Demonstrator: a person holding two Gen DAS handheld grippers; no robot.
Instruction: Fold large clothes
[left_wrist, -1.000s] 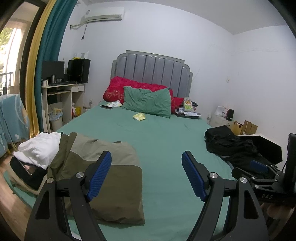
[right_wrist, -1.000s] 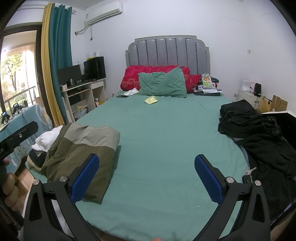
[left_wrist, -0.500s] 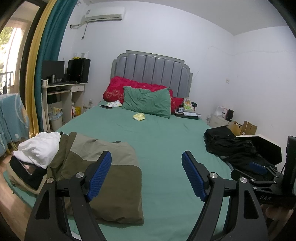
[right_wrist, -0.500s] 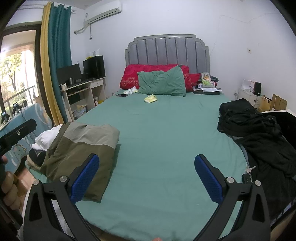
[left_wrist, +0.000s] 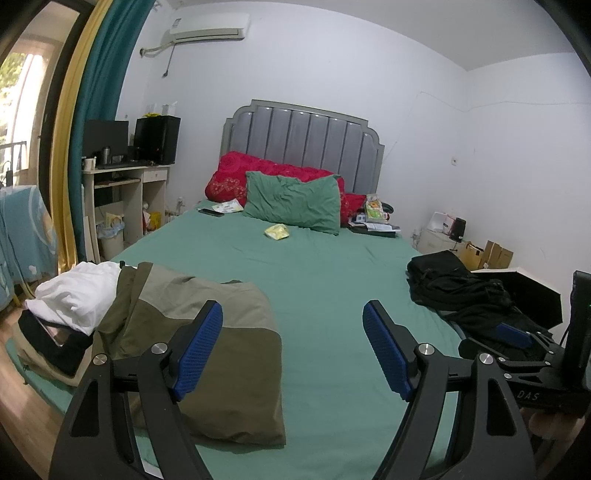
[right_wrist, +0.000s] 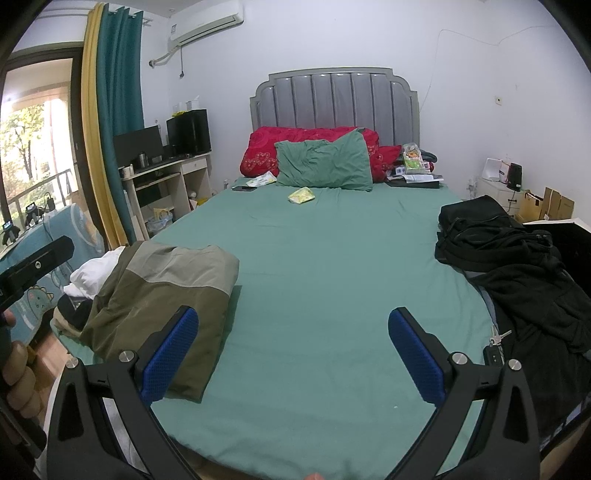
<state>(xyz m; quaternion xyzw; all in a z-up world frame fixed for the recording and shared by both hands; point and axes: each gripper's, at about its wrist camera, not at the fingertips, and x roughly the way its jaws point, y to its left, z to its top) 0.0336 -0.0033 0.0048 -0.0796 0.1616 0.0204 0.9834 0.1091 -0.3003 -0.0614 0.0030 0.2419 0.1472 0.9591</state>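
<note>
Fingers (left_wrist: 201, 343) of both grippers apart, empty; olive two-tone jacket (right_wrist: 159, 295) folded on bed (right_wrist: 332, 277); black clothes (right_wrist: 517, 266) heaped, unfolded.

Matt green cotton-like sheet (right_wrist: 325, 258) covers the bed, lightly creased. A folded olive jacket (right_wrist: 162, 295) in smooth two-tone woven cloth lies beside soft white fabric (left_wrist: 74, 291). Black clothes (right_wrist: 517, 266) look matt and crumpled. The headboard (right_wrist: 332, 99) shows padded grey upholstery with a slight sheen. Both grippers' pads (left_wrist: 199, 347) are blue textured rubber on matt black plastic frames with shiny metal bolts.
</note>
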